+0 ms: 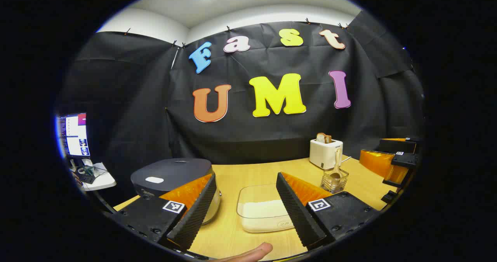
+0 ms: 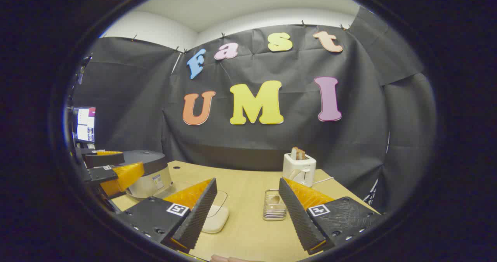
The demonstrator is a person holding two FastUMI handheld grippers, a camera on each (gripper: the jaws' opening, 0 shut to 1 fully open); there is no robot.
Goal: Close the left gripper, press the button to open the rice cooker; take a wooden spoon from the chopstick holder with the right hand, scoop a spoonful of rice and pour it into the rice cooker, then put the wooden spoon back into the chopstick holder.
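Left gripper view: I see my left gripper (image 1: 248, 205) with its two fingers spread wide and nothing between them.
Rice cooker (image 1: 174, 178): lid down, at the left end of the wooden table (image 1: 248, 170), partly behind the left finger.
Rice container (image 1: 262, 209): a clear tub with white rice in it, on the table between the fingers but farther off, touching neither.
Chopstick holder (image 1: 334, 180): a wire-sided holder right of the tub, with the wooden spoon (image 1: 336, 165) standing upright in it.
Toaster (image 1: 325, 152): white, behind the holder, with bread in its slots.
Fingertip (image 1: 254, 251): a person's, at the bottom edge.
Right gripper view: my right gripper (image 2: 246, 211) is likewise wide open and empty (neither finger touches anything).
Holder, from this side (image 2: 275, 205): just left of the right finger, the toaster (image 2: 299, 168) behind it.
Tub and cooker: the tub (image 2: 215, 211) lies by the left finger; the cooker (image 2: 149, 172) sits far left, with the left gripper (image 2: 110, 169) in front of it.
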